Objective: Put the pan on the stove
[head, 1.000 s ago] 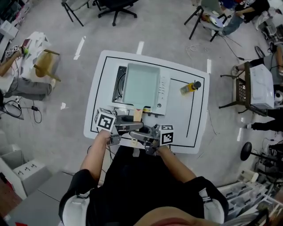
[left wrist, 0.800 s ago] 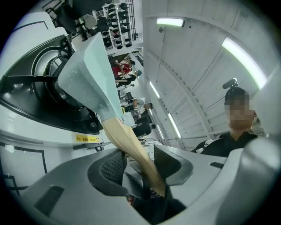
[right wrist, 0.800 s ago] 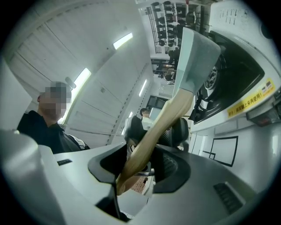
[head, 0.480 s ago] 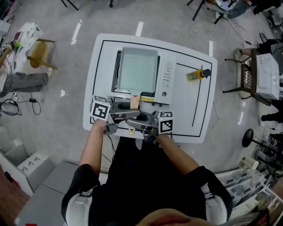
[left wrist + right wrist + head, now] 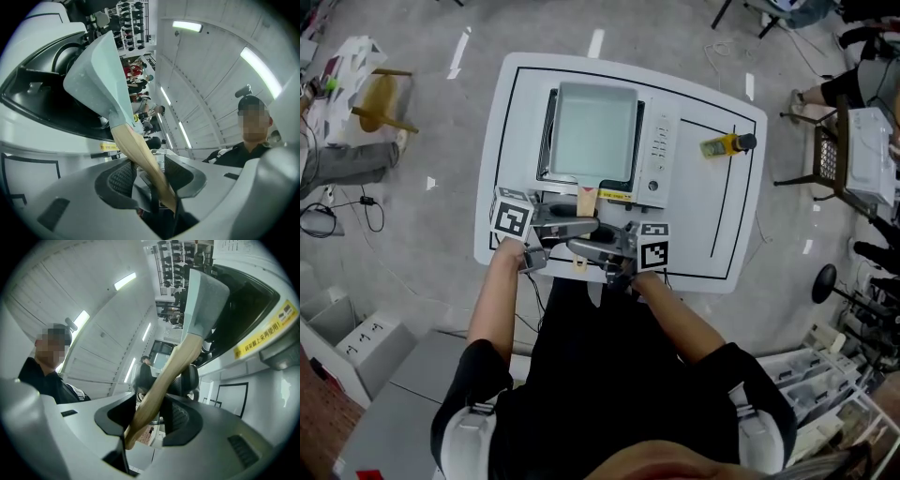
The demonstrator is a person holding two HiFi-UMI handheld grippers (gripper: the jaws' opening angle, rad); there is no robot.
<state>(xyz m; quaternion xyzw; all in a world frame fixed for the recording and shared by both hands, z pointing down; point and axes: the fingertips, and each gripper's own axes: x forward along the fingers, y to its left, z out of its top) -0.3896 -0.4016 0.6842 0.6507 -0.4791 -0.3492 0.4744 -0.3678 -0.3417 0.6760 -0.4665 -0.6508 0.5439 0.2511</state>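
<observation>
left gripper [image 5: 150, 176] and right gripper [image 5: 157, 411], jaws closing, both clamp the handle [image 5: 587, 199]; a twist could tip the pan [image 5: 595, 131].

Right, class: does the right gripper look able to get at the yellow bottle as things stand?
Probably not yet: the right gripper is closing its jaws on the pan handle. Once it lets go, bare table lies between it and the yellow bottle, so the way looks free.

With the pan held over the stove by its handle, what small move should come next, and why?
Probably lower the pan onto the stove: it is centred over it, the left gripper clamps the wooden handle, the jaws of the right gripper are closing on it, and contact isn't clear.
</observation>
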